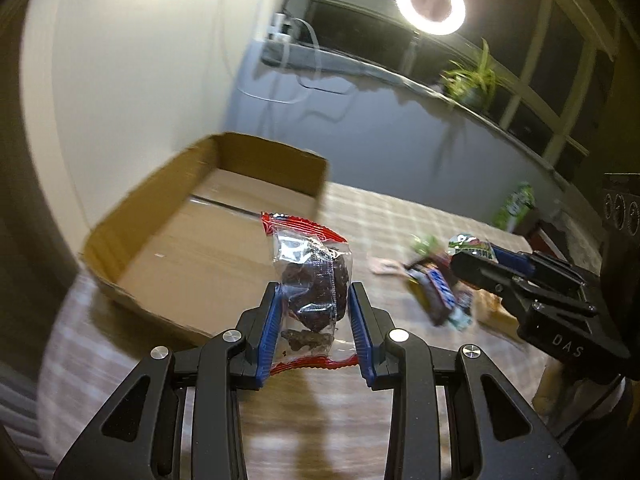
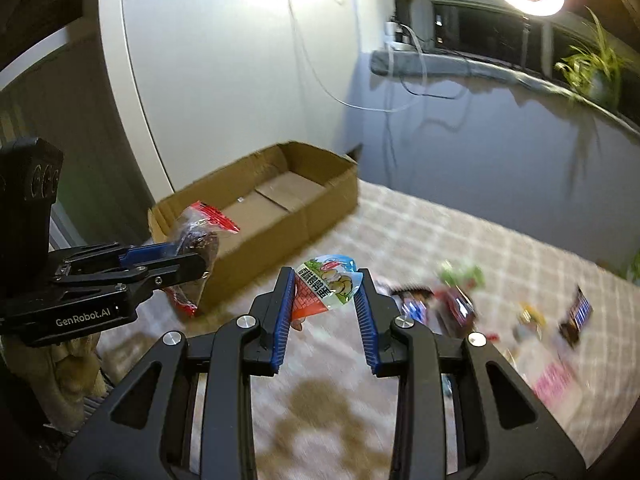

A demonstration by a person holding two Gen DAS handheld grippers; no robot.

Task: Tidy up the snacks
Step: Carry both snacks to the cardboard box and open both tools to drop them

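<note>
My left gripper (image 1: 313, 294) is shut on a clear, red-edged packet of dark cookies (image 1: 314, 280), held above the checked table just in front of the open cardboard box (image 1: 200, 248). From the right wrist view the same gripper (image 2: 202, 262) and cookie packet (image 2: 198, 240) hang beside the cardboard box (image 2: 264, 208) at its near left corner. My right gripper (image 2: 325, 288) is shut on a small pouch with a cartoon print and an orange lower half (image 2: 326, 286). In the left wrist view it enters from the right as the right gripper (image 1: 472, 264), its pouch (image 1: 470, 244) above loose snacks.
Several loose wrapped snacks (image 2: 456, 300) lie scattered on the checked tablecloth (image 2: 420, 240) to the right, among them a blue-lettered chocolate bar (image 1: 436, 288). A green packet (image 1: 516, 204) stands at the table's far edge. A ring light (image 1: 430, 2) and a plant (image 1: 472, 76) stand behind.
</note>
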